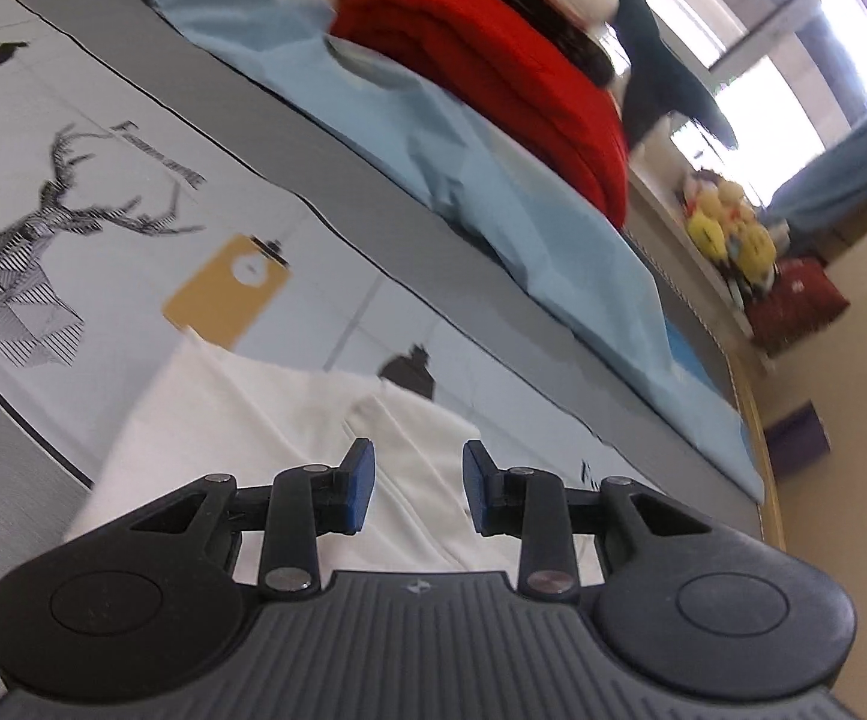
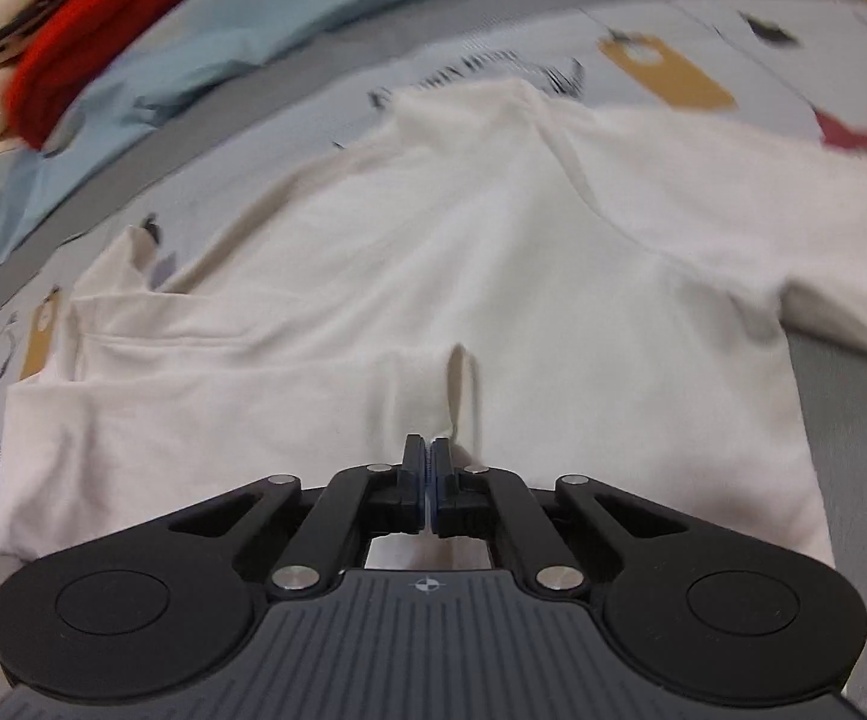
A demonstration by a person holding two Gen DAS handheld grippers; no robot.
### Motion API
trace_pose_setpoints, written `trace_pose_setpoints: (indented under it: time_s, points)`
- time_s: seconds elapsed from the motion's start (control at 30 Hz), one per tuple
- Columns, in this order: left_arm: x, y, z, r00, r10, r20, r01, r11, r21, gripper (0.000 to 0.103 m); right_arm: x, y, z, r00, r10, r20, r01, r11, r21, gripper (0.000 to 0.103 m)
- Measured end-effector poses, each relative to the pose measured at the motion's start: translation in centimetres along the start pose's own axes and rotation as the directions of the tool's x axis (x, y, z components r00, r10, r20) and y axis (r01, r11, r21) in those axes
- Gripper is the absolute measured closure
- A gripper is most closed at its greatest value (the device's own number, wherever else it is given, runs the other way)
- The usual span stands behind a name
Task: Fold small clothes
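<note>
Right hand-held gripper (image 2: 431, 474) pinching white garment (image 2: 433, 276); left hand-held gripper (image 1: 414, 489) spread; garment edges cropped.

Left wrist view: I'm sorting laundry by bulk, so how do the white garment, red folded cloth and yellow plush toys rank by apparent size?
1. white garment, though nearest the camera
2. red folded cloth
3. yellow plush toys

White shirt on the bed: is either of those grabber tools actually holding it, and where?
The right gripper pinches a raised fold near the white shirt's bottom edge. The left gripper is open, holding nothing.
</note>
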State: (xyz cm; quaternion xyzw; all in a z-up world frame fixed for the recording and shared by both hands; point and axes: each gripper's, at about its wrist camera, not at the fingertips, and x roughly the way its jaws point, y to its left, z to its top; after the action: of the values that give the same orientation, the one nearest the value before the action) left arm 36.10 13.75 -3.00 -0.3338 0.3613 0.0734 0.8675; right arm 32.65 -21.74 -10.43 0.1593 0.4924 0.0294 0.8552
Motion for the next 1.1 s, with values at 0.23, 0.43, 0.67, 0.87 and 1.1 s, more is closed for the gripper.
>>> trace_pose_setpoints:
  time_s: [0.23,0.43,0.67,0.87,1.1]
  points:
    - [-1.3,1.2,1.2,0.999,0.036,0.041,-0.035,0.999,-0.019,0.069,-6.3,-1.1,3.7,0.952,-0.040,0.303,0.045,0.999,-0.011,0.103]
    - [-0.6,1.3,0.8,0.996,0.087,0.008,-0.087,0.996,0.019,0.069,-3.7,-5.5,4.1,0.934,-0.312,0.176,0.291,0.947,0.136,0.098]
    - [1.3,2.2,-0.3,0.983,0.168,-0.079,-0.164,0.985,0.056,0.069,-4.8,-5.9,4.3,0.964,-0.130,0.231,0.093,0.982,0.162,0.098]
    - [4.0,5.1,-2.2,0.941,0.252,-0.226,-0.237,0.967,0.095,0.070,-2.9,-8.6,4.6,0.986,-0.139,0.090,0.104,0.943,0.317,0.098]
    - [4.4,9.2,-2.6,0.861,0.384,-0.333,-0.407,0.913,0.000,0.065,-1.9,-11.0,3.9,0.997,-0.067,0.042,0.040,0.884,0.466,0.075]
